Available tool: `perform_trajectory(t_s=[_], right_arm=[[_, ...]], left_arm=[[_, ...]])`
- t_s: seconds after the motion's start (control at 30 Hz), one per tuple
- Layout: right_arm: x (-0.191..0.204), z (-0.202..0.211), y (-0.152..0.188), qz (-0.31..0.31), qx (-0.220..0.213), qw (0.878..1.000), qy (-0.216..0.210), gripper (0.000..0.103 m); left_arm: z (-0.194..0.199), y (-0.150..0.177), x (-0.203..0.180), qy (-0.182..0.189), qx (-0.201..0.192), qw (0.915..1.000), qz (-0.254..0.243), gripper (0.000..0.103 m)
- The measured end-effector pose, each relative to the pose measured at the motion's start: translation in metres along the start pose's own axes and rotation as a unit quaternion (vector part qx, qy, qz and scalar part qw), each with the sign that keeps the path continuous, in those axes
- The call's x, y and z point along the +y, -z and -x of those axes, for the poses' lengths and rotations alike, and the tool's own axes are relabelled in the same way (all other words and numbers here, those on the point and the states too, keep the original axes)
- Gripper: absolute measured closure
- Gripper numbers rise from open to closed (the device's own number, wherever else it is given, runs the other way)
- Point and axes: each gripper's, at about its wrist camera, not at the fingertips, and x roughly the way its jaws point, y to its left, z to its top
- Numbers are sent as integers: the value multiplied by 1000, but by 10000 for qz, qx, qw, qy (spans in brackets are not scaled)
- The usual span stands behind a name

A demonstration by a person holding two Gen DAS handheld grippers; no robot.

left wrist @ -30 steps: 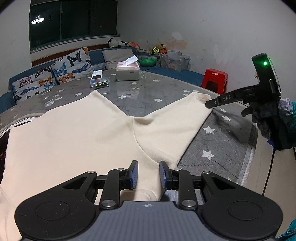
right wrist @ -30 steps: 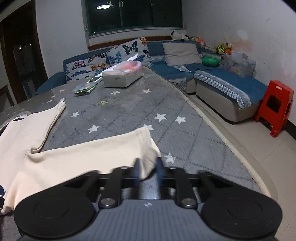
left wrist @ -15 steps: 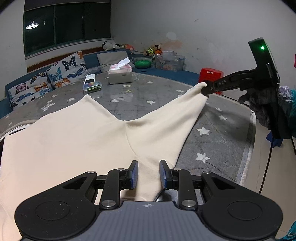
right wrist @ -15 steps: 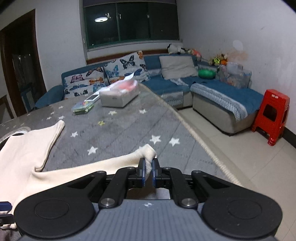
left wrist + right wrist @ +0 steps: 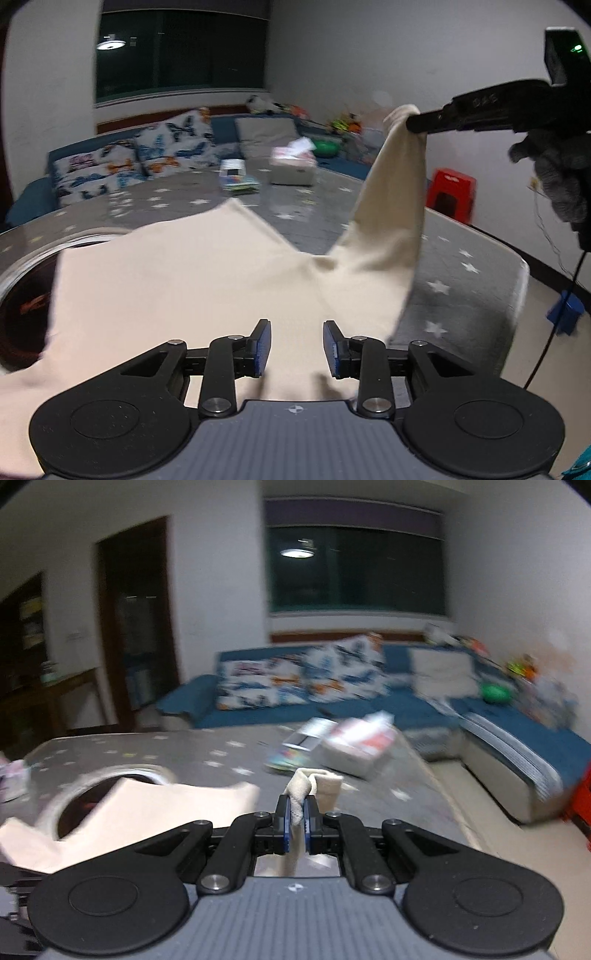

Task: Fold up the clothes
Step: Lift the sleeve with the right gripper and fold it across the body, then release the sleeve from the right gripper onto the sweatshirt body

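Cream garment [image 5: 192, 280], plain, no print. Grey table [image 5: 454, 258] cover, quilted in diamonds, scattered with white stars. Black left gripper [image 5: 296, 347] with blue pads [image 5: 263, 345]; black right gripper [image 5: 296, 821], blue-padded too. Blue sofa [image 5: 388, 705]. White cushions [image 5: 147, 162] printed with blue and orange butterflies; one plain grey cushion [image 5: 266, 136]. Red stool [image 5: 450, 194]. Green bowl [image 5: 495, 693]. White walls [image 5: 369, 55].

A cream garment [image 5: 177, 280] is spread flat on the star-patterned table [image 5: 461, 266]; one sleeve-like end [image 5: 399, 177] is lifted steeply, its bunched tip [image 5: 306, 786] pinched up.
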Motion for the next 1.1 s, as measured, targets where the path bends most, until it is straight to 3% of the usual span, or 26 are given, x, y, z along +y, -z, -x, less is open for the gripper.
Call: perform_trajectory(t_s=[0.27,0.57,0.67,0.87,1.1], right_arm=[[102,-27,-20,814,178,9883,-1280,97],[187,-66,16,1267,953,9621,-2220,97],[199,-76,28,1319,1224,9524,-2459,90],[180,-62,33,1391,1307,9535,-2334,85],[112,-67,62,1124,1848,9650,-1485,85]], left_arm=[[45,16,49,-747,-269,9946,665,66],[73,40,84,-1200,-264,9856,1159,66],[76,42,87,-1258,-258,9842,1216,66],[85,43,90,-1359,-308,9825,1232,66],[79,33,83,-1259,-373,9850,1120,66]])
